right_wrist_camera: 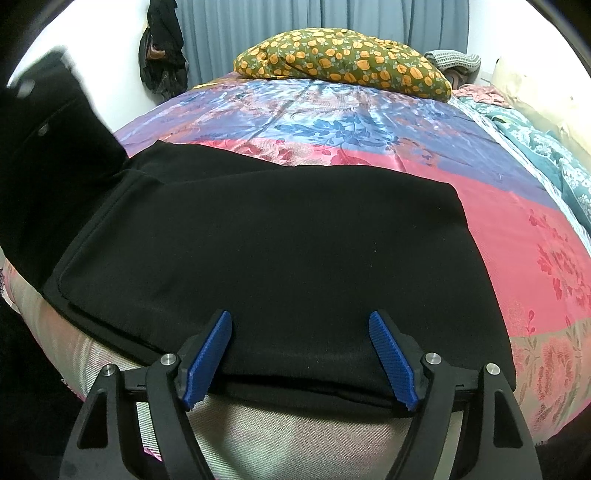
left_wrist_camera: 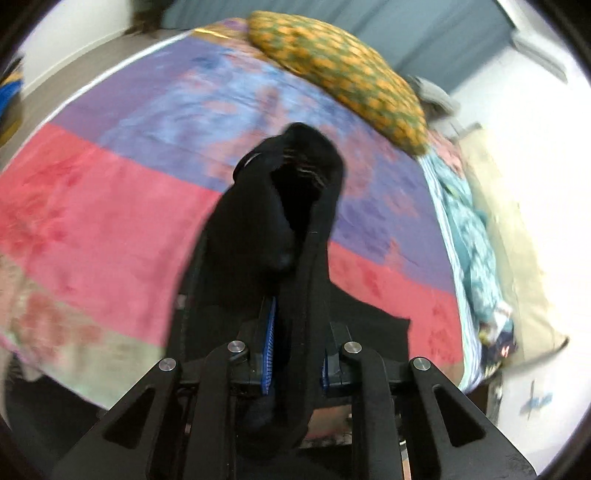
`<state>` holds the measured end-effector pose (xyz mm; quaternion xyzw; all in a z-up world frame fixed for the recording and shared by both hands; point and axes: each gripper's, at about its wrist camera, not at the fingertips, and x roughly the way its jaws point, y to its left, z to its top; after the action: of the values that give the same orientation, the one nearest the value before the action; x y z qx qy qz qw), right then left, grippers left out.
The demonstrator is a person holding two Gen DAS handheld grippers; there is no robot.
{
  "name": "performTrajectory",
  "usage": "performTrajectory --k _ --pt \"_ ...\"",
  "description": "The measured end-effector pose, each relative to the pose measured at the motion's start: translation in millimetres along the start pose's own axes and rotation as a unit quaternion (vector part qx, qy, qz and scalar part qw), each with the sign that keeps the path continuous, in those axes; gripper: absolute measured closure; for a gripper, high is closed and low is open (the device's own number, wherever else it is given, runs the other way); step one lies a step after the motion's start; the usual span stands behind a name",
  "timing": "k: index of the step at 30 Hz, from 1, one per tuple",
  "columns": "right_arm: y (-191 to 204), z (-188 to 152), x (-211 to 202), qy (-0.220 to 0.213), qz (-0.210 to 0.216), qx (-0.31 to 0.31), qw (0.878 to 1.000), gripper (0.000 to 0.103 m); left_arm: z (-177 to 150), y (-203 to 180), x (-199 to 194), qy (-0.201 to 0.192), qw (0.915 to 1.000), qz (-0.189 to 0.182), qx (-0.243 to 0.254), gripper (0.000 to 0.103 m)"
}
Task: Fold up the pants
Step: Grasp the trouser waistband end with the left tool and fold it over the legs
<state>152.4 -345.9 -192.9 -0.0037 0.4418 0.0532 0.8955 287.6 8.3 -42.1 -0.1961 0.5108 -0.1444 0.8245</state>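
Note:
The black pants (right_wrist_camera: pixel 280 236) lie partly folded across the near part of the bed. My left gripper (left_wrist_camera: pixel 295 354) is shut on a bunched end of the pants (left_wrist_camera: pixel 280 206) and holds it up above the bed; that raised end also shows at the far left of the right wrist view (right_wrist_camera: pixel 55 155). My right gripper (right_wrist_camera: pixel 301 332) is open, its blue pads (right_wrist_camera: pixel 207 362) spread over the near edge of the folded pants, holding nothing.
The bed has a pink, purple and blue floral cover (right_wrist_camera: pixel 517 236). An orange-flowered pillow (right_wrist_camera: pixel 343 59) lies at the head. A teal patterned blanket (right_wrist_camera: pixel 546 147) runs along the right side. Grey curtains (right_wrist_camera: pixel 295 18) hang behind, dark clothes (right_wrist_camera: pixel 162 48) on the wall.

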Motion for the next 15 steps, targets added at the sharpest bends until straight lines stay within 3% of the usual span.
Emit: performTrajectory --k 2,5,8,12,14,15 --pt "0 0 0 -0.001 0.0 -0.001 1.0 0.026 -11 -29 30 0.009 0.9998 0.011 0.015 0.086" --pt "0 0 0 -0.004 0.001 -0.003 1.0 0.026 -36 -65 94 0.042 0.9967 0.038 0.059 0.075" --pt "0 0 1 -0.004 0.002 -0.003 1.0 0.026 -75 -92 143 0.12 0.9811 0.064 0.138 0.073" --pt "-1 -1 0 -0.007 0.005 -0.003 1.0 0.026 -93 -90 113 0.116 0.9824 -0.007 0.146 0.068" --pt "-2 -1 1 -0.007 0.006 -0.003 1.0 0.025 -86 -70 81 0.076 0.988 -0.014 0.133 0.061" --pt "-2 0 1 -0.006 0.007 -0.004 1.0 0.025 -78 -51 58 0.035 0.9927 -0.003 0.115 0.057"
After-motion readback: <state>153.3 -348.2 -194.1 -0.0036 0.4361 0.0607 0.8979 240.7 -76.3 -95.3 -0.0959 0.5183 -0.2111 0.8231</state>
